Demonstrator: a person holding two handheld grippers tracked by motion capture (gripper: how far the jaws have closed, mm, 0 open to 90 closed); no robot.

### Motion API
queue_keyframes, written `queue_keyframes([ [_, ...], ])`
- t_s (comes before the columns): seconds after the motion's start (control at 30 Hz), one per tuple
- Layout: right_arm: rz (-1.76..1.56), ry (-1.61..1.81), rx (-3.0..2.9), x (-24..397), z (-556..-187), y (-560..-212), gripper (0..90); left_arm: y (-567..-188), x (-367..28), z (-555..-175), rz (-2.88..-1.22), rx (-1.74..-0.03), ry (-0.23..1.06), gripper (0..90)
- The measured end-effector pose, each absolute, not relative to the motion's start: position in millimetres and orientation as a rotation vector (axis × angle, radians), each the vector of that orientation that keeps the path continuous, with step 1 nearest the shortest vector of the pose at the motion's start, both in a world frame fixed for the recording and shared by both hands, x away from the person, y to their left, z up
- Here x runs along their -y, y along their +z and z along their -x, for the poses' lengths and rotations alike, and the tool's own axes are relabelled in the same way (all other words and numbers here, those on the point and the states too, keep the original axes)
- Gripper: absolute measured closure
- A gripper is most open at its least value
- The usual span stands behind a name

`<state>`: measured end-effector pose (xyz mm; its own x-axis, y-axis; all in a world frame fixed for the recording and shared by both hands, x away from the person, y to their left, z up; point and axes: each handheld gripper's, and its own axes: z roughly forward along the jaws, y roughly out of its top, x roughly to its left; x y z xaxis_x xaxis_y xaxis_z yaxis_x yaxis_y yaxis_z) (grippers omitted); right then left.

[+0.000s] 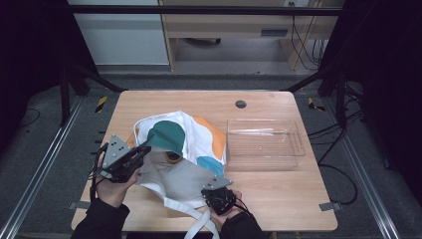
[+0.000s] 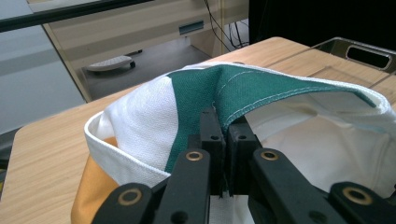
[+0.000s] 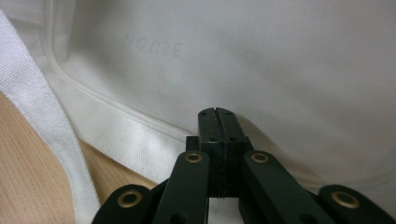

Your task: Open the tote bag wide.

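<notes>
Frame centre: my left gripper (image 2: 223,122) fingers pinch the tote bag (image 2: 243,88) green rim; right gripper (image 3: 216,113) fingers closed against its white fabric, grip unclear.

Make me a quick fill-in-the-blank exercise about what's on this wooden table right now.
1. The left gripper pinches the ____ patch of the white fabric bag.
2. The clear plastic tray holds ____.
3. The right gripper's jaws are ____.
4. The tray sits to the bag's ____.

Missing: green; nothing; shut; right
</notes>
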<state>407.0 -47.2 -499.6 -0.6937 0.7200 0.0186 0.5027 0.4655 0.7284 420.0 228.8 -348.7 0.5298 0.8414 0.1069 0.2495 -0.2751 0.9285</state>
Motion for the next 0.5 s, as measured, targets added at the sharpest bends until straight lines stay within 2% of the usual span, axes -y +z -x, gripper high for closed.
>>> queue_keyframes([
  [0.5,-1.025,1.027,-2.444,43,-408,-498,90.0,-335,-227,-435,-1.767,-0.928,0.801,87.6],
])
